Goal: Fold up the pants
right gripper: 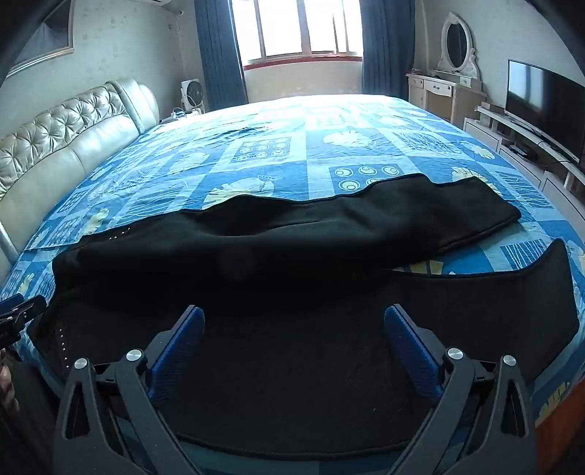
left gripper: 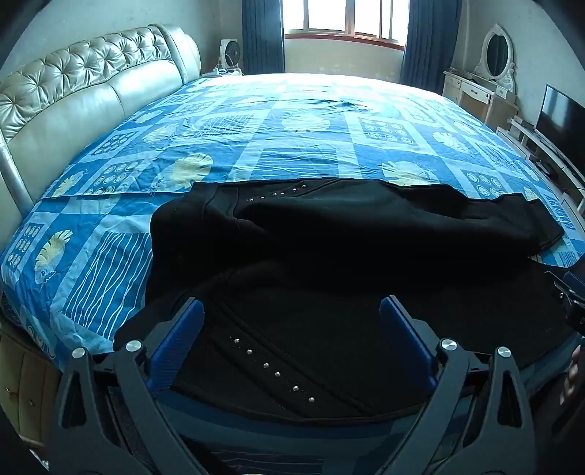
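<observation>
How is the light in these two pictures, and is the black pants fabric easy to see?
Left wrist view: the window is blown out and glares on the far bedspread; the pants are nearly featureless black. Right wrist view: the same backlight, and the fisheye curves the bed edges.

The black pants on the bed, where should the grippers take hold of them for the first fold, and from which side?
Probably grip the near leg of the black pants along its near edge, coming in low from the bed's near side. The left gripper is open over the studded waist end, the right gripper open further along that leg. The far leg lies flat beyond, ready to be covered.
</observation>
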Demonstrator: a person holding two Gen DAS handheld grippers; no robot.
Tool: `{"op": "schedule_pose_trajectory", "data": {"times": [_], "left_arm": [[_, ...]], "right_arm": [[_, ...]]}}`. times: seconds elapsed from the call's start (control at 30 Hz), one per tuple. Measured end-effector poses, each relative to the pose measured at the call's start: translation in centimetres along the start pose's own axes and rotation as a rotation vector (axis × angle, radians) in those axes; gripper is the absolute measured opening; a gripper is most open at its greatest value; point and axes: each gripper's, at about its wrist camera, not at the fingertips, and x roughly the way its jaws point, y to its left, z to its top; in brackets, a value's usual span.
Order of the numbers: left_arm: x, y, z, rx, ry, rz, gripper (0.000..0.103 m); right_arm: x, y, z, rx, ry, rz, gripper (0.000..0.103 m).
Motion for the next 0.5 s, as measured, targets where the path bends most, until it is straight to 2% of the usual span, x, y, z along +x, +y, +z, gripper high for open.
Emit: {"op": "schedule_pose_trajectory", "data": {"times": [0.13,0.33,0.5], "left_arm": [[-0.06,-0.85,-1.0,0.024,-0.005,0.021,0.097],[0.53,-0.85,-0.87,0.004,0.052,-0.001,0.097],[0.39,-1.04,-0.89,0.009,0.053,-0.01,0.097]], "right_arm": [[-0.09,0.33,-0.28,-0.009,0.004,-0.004,0.098],[0.21,0.08,-0.66,0.004,0.024,0.015,0.098],[0.04,0.19,-0.8,0.009,0.022,0.018,0.098]]}}
